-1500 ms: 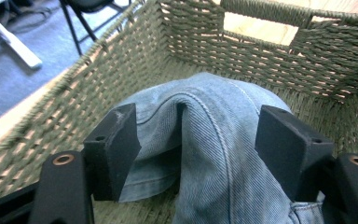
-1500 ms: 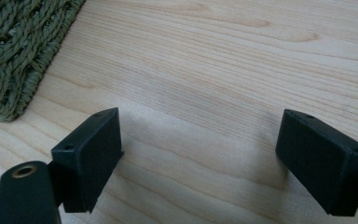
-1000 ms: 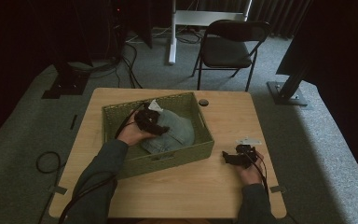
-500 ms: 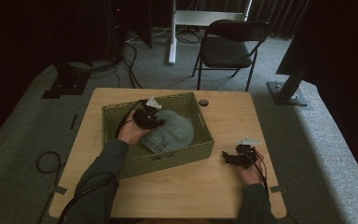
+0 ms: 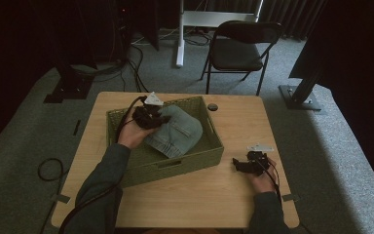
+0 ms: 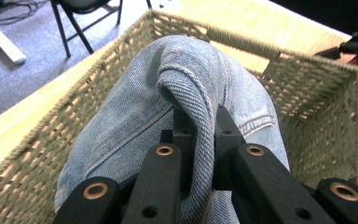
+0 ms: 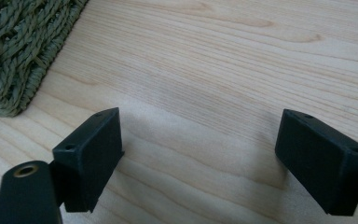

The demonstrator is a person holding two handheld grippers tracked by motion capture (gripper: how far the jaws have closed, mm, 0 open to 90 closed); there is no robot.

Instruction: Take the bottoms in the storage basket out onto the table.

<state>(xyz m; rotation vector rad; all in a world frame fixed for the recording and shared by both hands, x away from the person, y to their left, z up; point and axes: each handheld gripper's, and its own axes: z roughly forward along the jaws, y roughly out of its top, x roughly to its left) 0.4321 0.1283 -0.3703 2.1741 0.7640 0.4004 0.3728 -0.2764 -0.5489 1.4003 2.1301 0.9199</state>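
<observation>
Jeans (image 6: 186, 93) fold is pinched between the left gripper's (image 6: 200, 126) jaws, the denim bundled inside the green woven basket (image 5: 185, 163) mid-desk. Right gripper (image 7: 198, 140), jaws spread, rests near the desk's (image 5: 233, 195) right edge.

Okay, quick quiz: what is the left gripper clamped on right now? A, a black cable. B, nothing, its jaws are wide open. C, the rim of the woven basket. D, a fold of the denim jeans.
D: in the left gripper view, the left gripper has its jaws pinched on a raised fold of the denim jeans lying inside the woven basket.
</observation>
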